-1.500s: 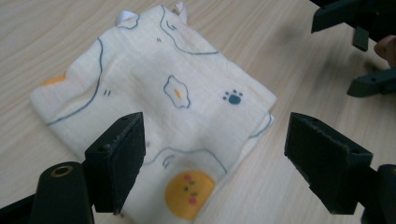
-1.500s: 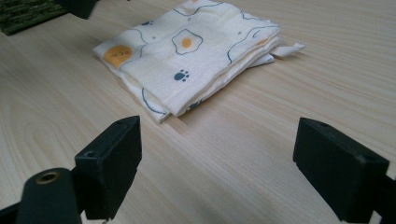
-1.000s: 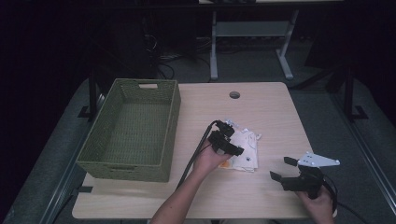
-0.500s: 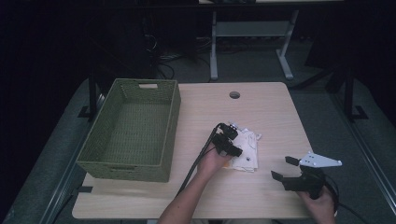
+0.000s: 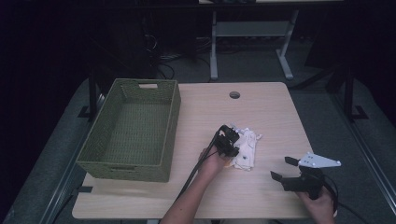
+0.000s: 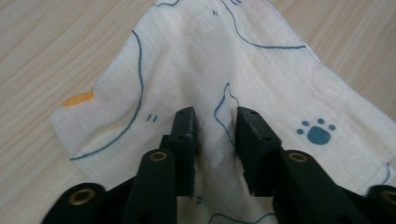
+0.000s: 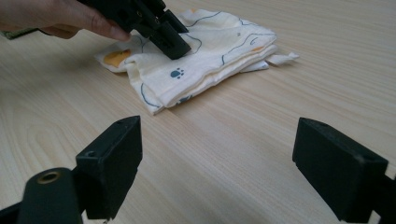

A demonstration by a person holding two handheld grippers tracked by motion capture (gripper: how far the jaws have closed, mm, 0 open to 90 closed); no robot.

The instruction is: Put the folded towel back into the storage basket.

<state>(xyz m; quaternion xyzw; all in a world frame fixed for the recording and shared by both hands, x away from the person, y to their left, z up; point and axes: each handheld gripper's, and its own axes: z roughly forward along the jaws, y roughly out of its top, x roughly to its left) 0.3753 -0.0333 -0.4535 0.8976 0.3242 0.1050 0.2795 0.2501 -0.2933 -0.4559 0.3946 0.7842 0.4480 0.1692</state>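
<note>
Cloth (image 6: 196,70): folded on counter (image 5: 261,112), ridge pinched by closing left gripper (image 6: 215,123); right gripper (image 7: 217,154) apart, idle; basket (image 5: 173,112) empty, lift pending.

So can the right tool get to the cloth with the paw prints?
Probably yes. The right tool stands open near the cloth, with bare table between them. The left tool pinches a fold of it, leaving the near edge free.

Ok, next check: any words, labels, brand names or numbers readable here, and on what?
None can be read.
The cloth carries only drawings: blue outlines, a blue paw print, orange patches.
The basket, table and both grippers show no lettering.
</note>
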